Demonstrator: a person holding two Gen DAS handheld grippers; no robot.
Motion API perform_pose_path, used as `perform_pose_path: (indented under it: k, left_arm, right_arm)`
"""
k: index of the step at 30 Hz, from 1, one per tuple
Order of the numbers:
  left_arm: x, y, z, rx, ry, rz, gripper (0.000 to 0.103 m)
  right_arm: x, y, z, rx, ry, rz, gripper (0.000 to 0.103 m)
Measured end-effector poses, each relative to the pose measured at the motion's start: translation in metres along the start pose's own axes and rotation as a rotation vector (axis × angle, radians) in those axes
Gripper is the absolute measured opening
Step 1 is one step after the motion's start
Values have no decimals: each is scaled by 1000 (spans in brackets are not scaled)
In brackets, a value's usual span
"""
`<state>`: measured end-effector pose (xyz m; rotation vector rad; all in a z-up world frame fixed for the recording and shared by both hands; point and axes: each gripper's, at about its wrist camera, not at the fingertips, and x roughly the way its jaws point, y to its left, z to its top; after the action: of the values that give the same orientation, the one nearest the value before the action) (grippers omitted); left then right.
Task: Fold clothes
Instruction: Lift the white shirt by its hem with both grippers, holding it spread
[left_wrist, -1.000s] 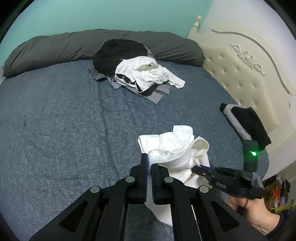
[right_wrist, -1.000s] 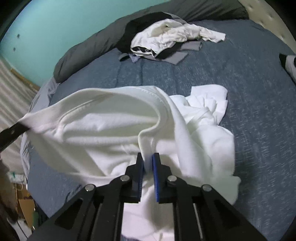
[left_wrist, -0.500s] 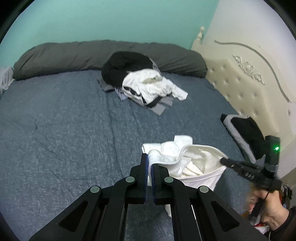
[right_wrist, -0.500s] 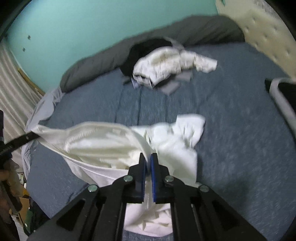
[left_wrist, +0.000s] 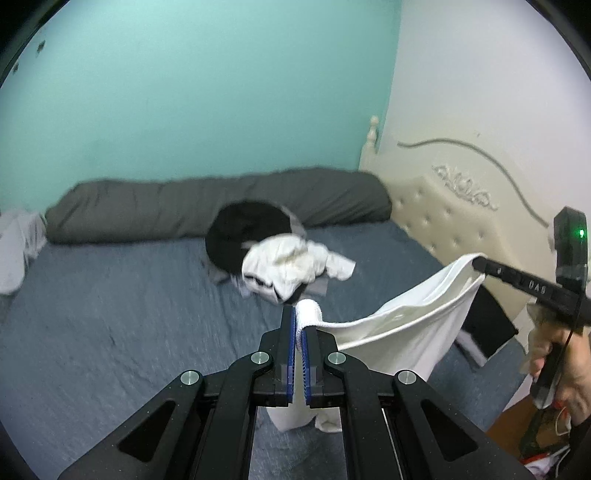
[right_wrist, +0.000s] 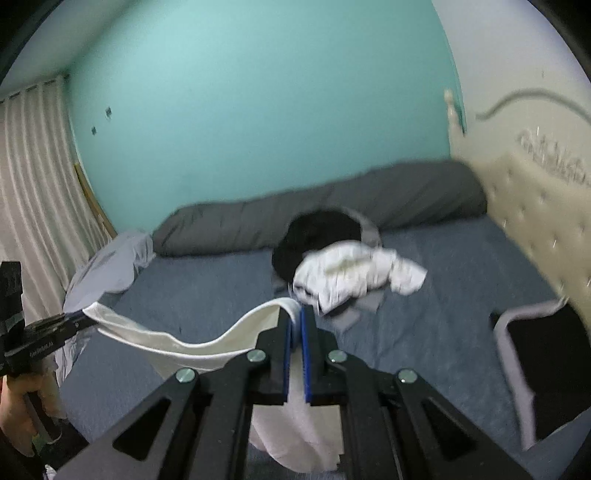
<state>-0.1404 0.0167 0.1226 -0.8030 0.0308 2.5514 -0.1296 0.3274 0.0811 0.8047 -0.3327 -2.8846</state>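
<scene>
Left wrist view shows the white garment hanging in the air over the near edge of the bed, strung between the two grippers. Its upper hem runs as a sagging line from the left gripper, where a bunched bit of hem sits clamped between fingers closed tight on it, out to the right gripper, whose fingers pinch the far corner higher up and nearer the headboard. So the long axis of the cloth lies side to side between the hands, and the body of it drops below that line, its lower end trailing toward the bed.

Judging from this, any laying-out or folding turns on that held edge: both hands share it, neither is nearer, and the slack in the middle suggests the hem is not yet pulled straight.

Right wrist view gives the same span from the other end, hem arching from the right fingers leftward to the left gripper. Only this view shows the curtain and a pale sheet bunched at the bed's far side; only the left view shows the person's hand on the right handle. A pile of clothes lies well apart, near the long grey pillow, and a dark folded garment rests by the headboard.
</scene>
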Motion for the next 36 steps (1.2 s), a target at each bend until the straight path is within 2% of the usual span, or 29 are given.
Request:
perform_pose_path:
  k: [14, 19, 23, 27, 36]
  left_arm:
    - [-173, -59, 122, 136, -251, 84, 3]
    - [-212, -70, 137, 145, -277, 87, 3]
    - [-227, -72, 136, 145, -275, 93, 3]
    - [-216, -65, 112, 128, -231, 96, 3]
    - [-136, -48, 43, 72, -73, 67, 3]
  right_arm:
    - [-146, 71, 141, -150, -273, -12, 4]
    - [-174, 87, 166, -177, -312, -4, 4]
    - [-170, 91, 157, -186, -293, 24, 4]
    - [-151, 91, 136, -185, -251, 54, 4]
    - [-62, 80, 66, -164, -71, 52, 4]
